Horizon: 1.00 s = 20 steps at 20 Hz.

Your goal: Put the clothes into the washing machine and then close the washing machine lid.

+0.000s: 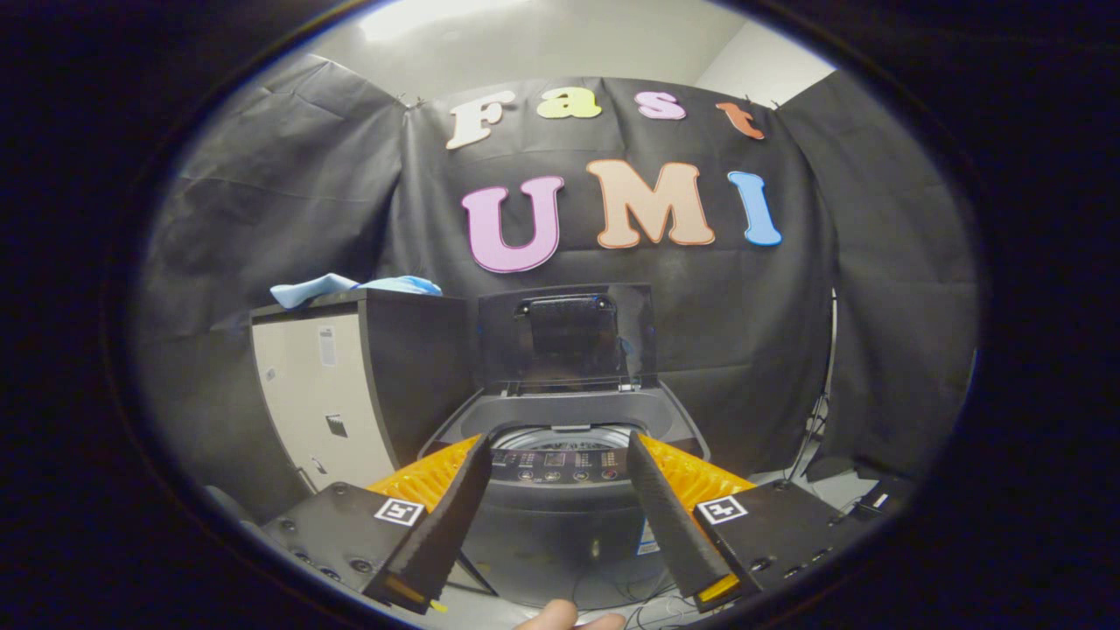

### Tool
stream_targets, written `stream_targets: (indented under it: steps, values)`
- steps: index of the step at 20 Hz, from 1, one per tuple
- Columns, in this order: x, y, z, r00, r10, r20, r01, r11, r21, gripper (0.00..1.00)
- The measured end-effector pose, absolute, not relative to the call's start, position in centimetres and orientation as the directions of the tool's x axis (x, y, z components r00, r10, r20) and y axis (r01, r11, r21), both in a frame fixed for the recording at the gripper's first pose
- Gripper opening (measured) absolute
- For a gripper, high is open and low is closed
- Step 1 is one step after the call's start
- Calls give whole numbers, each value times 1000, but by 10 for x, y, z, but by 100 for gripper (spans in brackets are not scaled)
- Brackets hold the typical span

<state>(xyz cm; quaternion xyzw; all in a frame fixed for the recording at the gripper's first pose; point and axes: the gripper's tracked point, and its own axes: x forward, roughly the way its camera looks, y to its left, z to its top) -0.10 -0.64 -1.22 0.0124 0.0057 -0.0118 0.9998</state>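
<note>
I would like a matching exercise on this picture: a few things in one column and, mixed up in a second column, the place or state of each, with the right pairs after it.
Things:
1. washing machine lid
2. blue clothes
3. tool
4. control panel

Places or states:
A. lying on top of the cabinet beside the washing machine
B. open, holding nothing
C. raised upright behind the drum opening
D. at the front of the machine's top, seen between the two fingers

Pairs: 1-C, 2-A, 3-B, 4-D
</note>
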Motion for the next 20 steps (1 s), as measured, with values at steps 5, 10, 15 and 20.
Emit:
stream_targets:
  steps: [5, 10, 15, 20]
  values:
    - [1, -1, -13, 1000, -26, -14, 26, 1000, 15, 97]
    - [3, 11, -6, 1000, -23, -6, 23, 1000, 16, 97]
    - [6, 33, 8, 1000, -20, 11, 20, 1000, 23, 97]
    - [12, 57, 8, 999, -33, -20, 33, 999, 10, 97]
